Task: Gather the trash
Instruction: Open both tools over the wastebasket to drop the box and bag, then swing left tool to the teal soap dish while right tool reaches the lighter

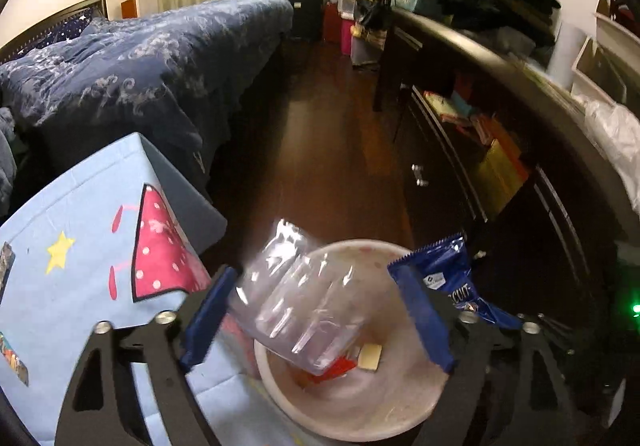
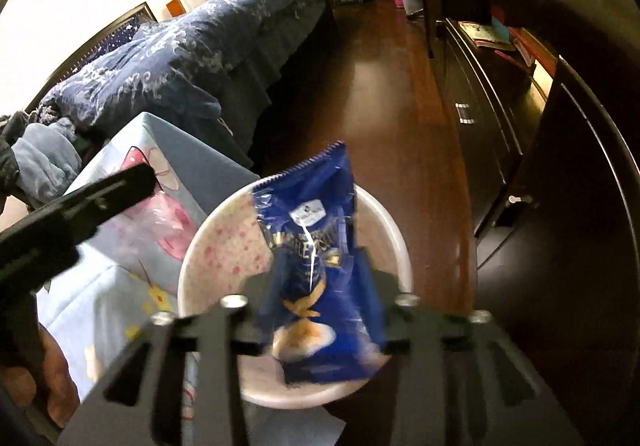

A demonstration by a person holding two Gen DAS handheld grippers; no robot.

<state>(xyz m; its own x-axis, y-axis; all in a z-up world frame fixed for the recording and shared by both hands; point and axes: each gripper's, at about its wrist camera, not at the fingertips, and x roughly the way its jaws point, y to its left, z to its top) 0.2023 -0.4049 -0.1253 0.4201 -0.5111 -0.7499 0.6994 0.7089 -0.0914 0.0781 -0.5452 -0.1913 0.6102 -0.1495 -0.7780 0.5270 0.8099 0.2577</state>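
A white round bin (image 1: 280, 402) stands on the floor below both grippers, with small scraps inside. My left gripper (image 1: 318, 316) is open above it, and a crumpled clear plastic bottle (image 1: 296, 294) sits loose between its blue fingers, tilted over the bin's mouth. My right gripper (image 2: 320, 286) is shut on a blue biscuit packet (image 2: 316, 246) and holds it over the bin (image 2: 192, 258). The packet also shows at the right in the left wrist view (image 1: 444, 270).
A table with a light blue cartoon cloth (image 1: 80, 254) is left of the bin. A bed with a dark blue quilt (image 1: 140, 58) lies behind it. A dark cabinet (image 1: 520, 186) runs along the right. Brown wooden floor (image 1: 332, 118) lies between.
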